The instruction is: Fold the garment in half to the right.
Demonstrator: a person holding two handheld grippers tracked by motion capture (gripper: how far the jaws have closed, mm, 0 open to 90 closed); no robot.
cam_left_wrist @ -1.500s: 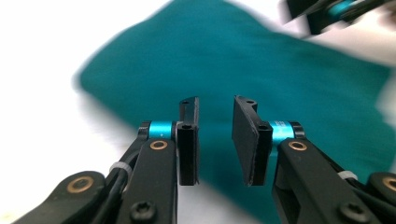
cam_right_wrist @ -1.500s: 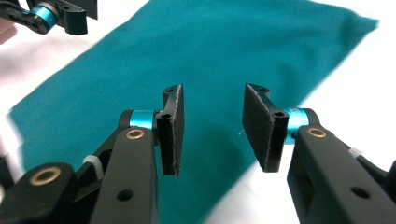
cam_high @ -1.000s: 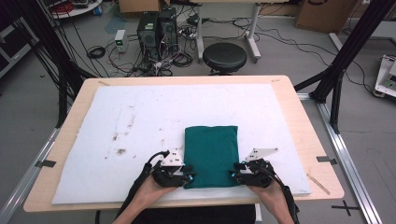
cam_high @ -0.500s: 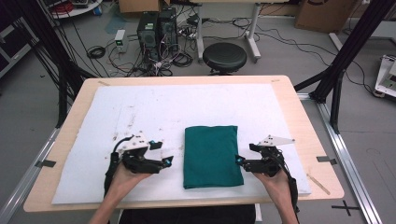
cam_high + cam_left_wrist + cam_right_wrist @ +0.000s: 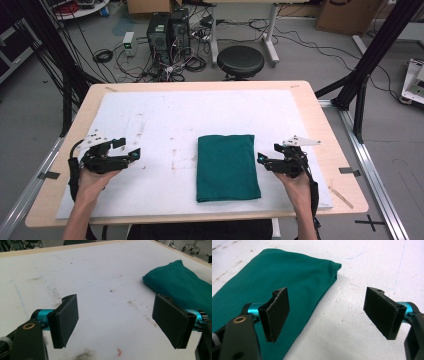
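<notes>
Both sets of my jaws stand wide, nothing between them — they have just been opening. The folded green cloth (image 5: 228, 166) lies flat on the white sheet (image 5: 165, 115) that covers the worktop (image 5: 320, 107), near its front edge and about midway between my hands. My left gripper (image 5: 134, 153) hangs well off to the cloth's left over bare, stained sheet; in the left gripper view the cloth (image 5: 183, 285) sits off to the right, beyond the pads. My right gripper (image 5: 261, 159) hovers just beside the cloth's right edge — close, not touching. In the right gripper view the cloth (image 5: 274, 277) spreads under my left pad, its folded corner (image 5: 335, 267) pointing out between the pads.
</notes>
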